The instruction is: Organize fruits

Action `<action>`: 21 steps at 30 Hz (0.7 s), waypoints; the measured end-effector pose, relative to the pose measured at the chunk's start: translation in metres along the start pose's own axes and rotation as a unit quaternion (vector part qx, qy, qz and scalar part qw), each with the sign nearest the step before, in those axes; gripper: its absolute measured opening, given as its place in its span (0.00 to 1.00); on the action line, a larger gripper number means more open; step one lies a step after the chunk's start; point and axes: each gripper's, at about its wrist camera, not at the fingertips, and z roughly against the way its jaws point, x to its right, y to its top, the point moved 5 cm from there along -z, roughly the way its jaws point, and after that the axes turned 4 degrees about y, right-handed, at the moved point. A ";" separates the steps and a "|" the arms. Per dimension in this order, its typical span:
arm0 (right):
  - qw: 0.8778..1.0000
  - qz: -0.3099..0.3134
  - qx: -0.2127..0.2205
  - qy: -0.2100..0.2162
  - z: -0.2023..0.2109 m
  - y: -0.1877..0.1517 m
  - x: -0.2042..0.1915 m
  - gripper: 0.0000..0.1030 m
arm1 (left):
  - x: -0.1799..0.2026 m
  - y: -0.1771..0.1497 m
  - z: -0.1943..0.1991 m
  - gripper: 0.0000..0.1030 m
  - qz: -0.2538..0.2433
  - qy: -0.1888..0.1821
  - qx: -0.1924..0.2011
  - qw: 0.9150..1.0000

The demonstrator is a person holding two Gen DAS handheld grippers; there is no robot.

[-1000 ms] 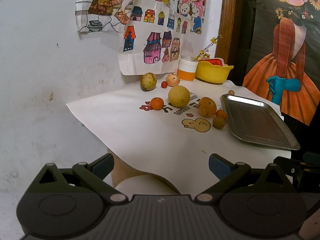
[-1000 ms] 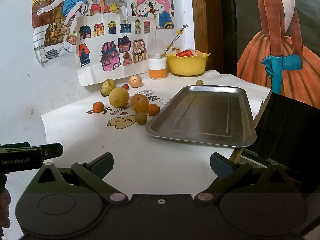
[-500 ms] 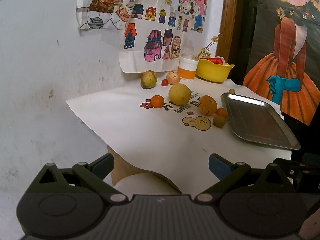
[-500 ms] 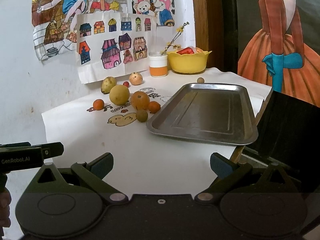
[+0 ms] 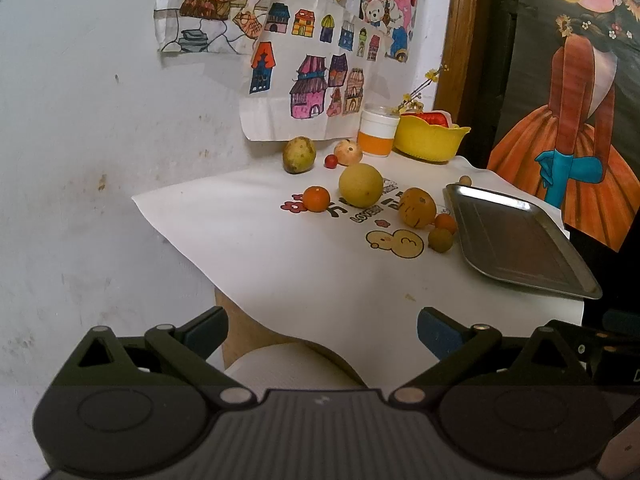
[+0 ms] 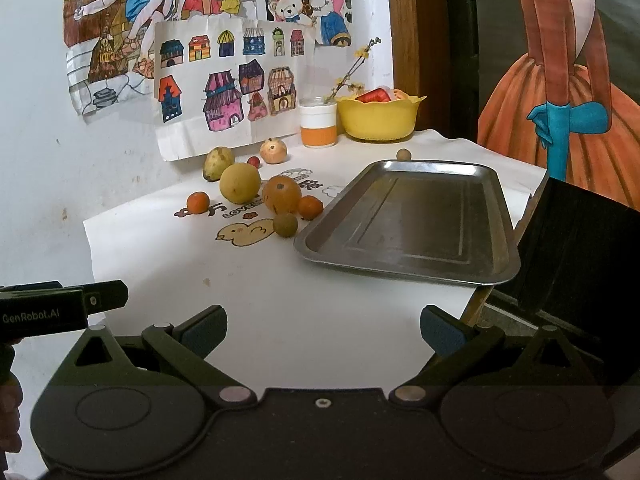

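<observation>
A white-covered counter [image 6: 280,280] stood against a wall hung with coloured drawings [image 6: 224,92], its fruit loose beside a bare metal tray [image 6: 408,264]. In the right wrist view the tray lay at the right of the counter, its long axis running from the near edge toward the back wall, with nothing in it. To its left sat the fruit: a large yellow fruit [image 6: 239,182], a speckled orange fruit [image 6: 282,194] just beside it, a small orange [image 6: 310,207] close to the tray's rim, a small brownish fruit [image 6: 285,224] in front, and another small orange [image 6: 197,202] apart at the left. Farther back lay a green-yellow pear-shaped fruit [image 6: 218,162], its long axis tilted, a tiny red fruit [image 6: 253,161] and a pale round fruit [image 6: 273,151], with one small brown ball [image 6: 403,154] behind the tray's far rim. An orange-banded white cup [image 6: 318,126] and a yellow bowl [image 6: 380,120] holding what appeared to be red and pale pieces stood at the rear. A dark panel [image 6: 576,264] rose at the counter's right edge. The right gripper [image 6: 322,330] hovered over the near edge, fingers [image 6: 204,330] spread wide and holding nothing; the left gripper [image 5: 322,330], likewise spread and bare, hung off the counter's near left corner, and its body showed at the far left of the right wrist view. No object stood between either gripper and the fruit.
</observation>
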 end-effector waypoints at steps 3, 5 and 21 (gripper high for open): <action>1.000 0.000 -0.005 0.001 -0.001 0.001 0.000 1.00 | -0.001 -0.001 -0.001 1.00 0.001 0.001 -0.003 1.000; 1.000 0.001 -0.008 0.002 -0.002 0.002 0.001 1.00 | -0.001 0.000 -0.002 1.00 0.002 0.001 -0.005 1.000; 0.995 0.081 0.048 0.024 -0.008 0.056 0.001 1.00 | -0.007 0.038 -0.018 1.00 -0.019 0.008 -0.019 1.000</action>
